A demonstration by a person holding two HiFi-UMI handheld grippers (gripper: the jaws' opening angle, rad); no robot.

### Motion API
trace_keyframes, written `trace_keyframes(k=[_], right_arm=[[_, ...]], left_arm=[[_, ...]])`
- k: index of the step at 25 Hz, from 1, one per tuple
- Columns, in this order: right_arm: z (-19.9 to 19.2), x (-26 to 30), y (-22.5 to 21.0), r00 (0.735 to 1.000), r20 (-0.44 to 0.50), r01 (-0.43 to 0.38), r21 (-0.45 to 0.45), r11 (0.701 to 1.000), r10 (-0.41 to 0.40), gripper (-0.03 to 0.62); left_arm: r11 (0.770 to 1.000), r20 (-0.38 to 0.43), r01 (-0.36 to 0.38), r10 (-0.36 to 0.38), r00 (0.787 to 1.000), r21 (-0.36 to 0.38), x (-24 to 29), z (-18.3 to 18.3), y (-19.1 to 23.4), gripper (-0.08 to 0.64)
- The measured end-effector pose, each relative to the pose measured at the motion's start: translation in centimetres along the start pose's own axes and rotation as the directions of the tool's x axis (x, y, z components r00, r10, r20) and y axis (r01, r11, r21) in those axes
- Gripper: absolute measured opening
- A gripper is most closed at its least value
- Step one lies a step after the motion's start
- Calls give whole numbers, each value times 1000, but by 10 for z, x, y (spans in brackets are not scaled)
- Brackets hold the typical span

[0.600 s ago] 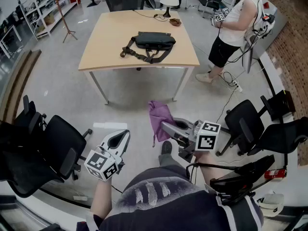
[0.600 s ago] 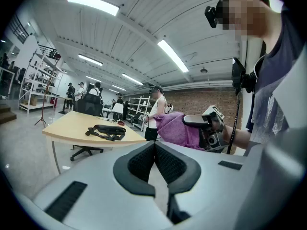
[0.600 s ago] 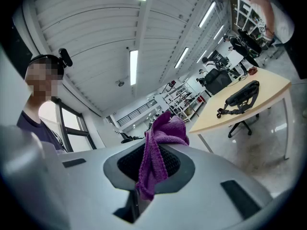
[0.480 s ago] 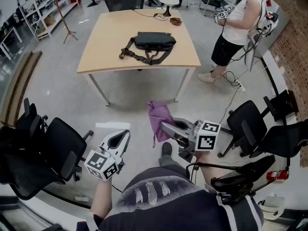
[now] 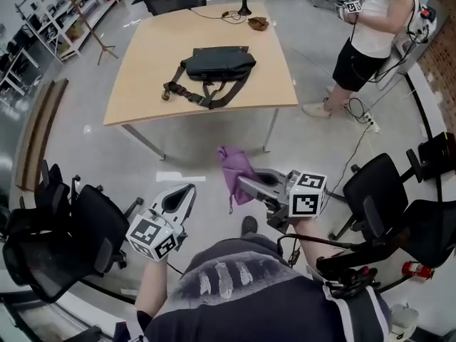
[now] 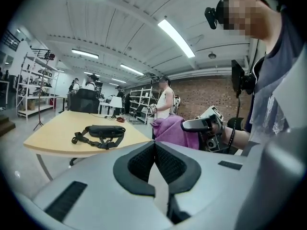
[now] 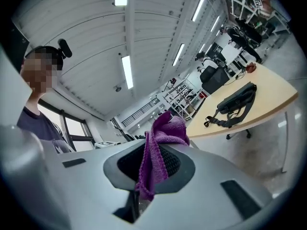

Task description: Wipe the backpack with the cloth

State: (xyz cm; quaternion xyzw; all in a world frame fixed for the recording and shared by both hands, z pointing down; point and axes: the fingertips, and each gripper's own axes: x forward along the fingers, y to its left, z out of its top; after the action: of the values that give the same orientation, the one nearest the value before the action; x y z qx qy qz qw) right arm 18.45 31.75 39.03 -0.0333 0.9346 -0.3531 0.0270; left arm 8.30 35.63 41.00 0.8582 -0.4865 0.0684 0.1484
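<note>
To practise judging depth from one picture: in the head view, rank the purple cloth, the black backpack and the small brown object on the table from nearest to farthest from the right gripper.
1. The purple cloth: clamped in the right gripper, hanging from its jaws.
2. The black backpack: ahead, mid-way along the table.
3. The small brown object: at the table's far edge.

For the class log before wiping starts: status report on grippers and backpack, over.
Right gripper shut on purple cloth; left gripper shut, empty. Backpack flat on table ahead, untouched. Bare floor between; chairs off to the sides.
</note>
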Motion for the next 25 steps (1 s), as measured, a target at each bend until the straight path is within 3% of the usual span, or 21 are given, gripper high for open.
trace_keyframes(k=[7, 11, 14, 20, 25], right_arm=[[40, -27, -51, 999, 17, 48, -30, 998, -47, 31], [62, -35, -81, 991, 31, 130, -51, 990, -128, 31], [81, -37, -110, 972, 39, 234, -83, 969, -232, 31], [138, -25, -189, 880, 65, 475, -139, 869, -471, 31], [193, 11, -264, 768, 56, 632, -218, 743, -637, 31]], left_arm=[[999, -28, 46, -45, 999, 21, 70, 20, 8, 8], [997, -21, 74, -73, 997, 29, 100, 32, 28, 9], [995, -2, 101, -101, 995, 18, 122, 38, 55, 8], [988, 42, 153, -152, 988, -27, 162, 51, 131, 8], [980, 41, 194, -193, 980, -42, 182, 69, 215, 9]])
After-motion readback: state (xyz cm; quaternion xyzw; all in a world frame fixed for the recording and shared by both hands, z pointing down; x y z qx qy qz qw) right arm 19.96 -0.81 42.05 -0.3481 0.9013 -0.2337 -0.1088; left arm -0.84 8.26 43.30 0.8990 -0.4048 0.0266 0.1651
